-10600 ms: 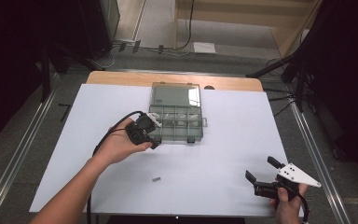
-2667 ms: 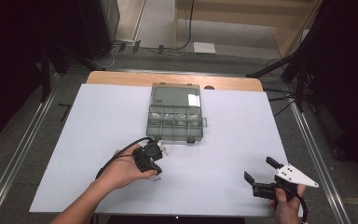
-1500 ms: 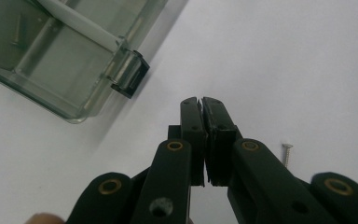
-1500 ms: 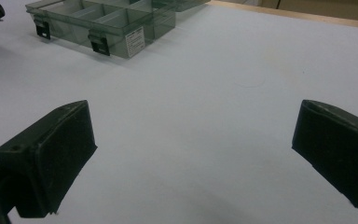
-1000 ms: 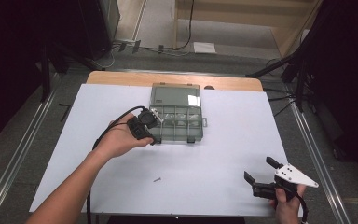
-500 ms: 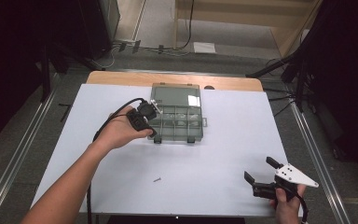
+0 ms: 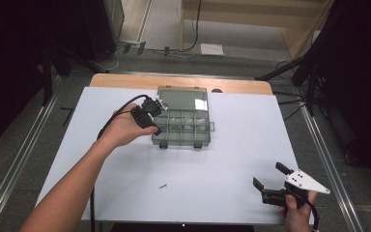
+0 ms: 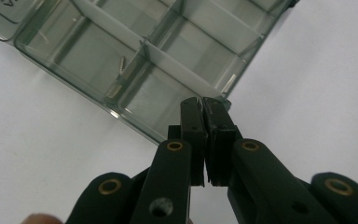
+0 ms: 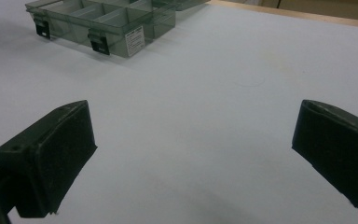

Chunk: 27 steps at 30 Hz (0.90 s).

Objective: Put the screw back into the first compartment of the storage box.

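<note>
Left of the compartment box (image 7: 182, 117), the left gripper (image 7: 150, 116) hovers at the box's near-left corner, held in the person's left hand (image 7: 124, 129), jaws pressed together; nothing visible between them, though something tiny could hide there. From the left gripper view, the tips sit just over the box's corner cell, with one small screw (image 8: 122, 64) lying in the neighbouring cell, which suggests screws are being sorted into cells. The box lid lies flat behind, leaving cells reachable from above. Nearer than the box, a loose screw (image 7: 163, 185) rests on the white table (image 7: 232, 159), likely next. Well right of the box, the right gripper (image 7: 271, 182) waits, jaws spread wide, empty, probably idle.
</note>
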{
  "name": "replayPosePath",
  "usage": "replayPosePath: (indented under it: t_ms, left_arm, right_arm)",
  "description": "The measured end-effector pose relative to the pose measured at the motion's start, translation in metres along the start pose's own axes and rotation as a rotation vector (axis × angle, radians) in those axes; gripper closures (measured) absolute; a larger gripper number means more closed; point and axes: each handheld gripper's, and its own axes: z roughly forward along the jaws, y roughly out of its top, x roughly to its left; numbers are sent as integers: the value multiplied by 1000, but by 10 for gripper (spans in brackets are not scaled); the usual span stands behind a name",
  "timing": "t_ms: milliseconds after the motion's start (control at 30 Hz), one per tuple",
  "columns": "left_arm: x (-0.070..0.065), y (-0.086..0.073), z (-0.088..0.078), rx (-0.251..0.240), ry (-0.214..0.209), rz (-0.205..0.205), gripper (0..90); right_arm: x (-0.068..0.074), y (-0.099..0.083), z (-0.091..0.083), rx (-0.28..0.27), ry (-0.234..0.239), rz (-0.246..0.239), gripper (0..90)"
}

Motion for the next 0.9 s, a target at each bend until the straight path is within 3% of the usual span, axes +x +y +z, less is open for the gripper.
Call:
replayPosePath:
  t_ms: [333,900]
  left_arm:
    - [13,7,4,6,14,-22,881]
    - [28,27,8,6,53,-22,881]
  right_arm:
    - [0,0,0,-1,0,5,0]
    - [-2,0,-1,1,-1,5,0]
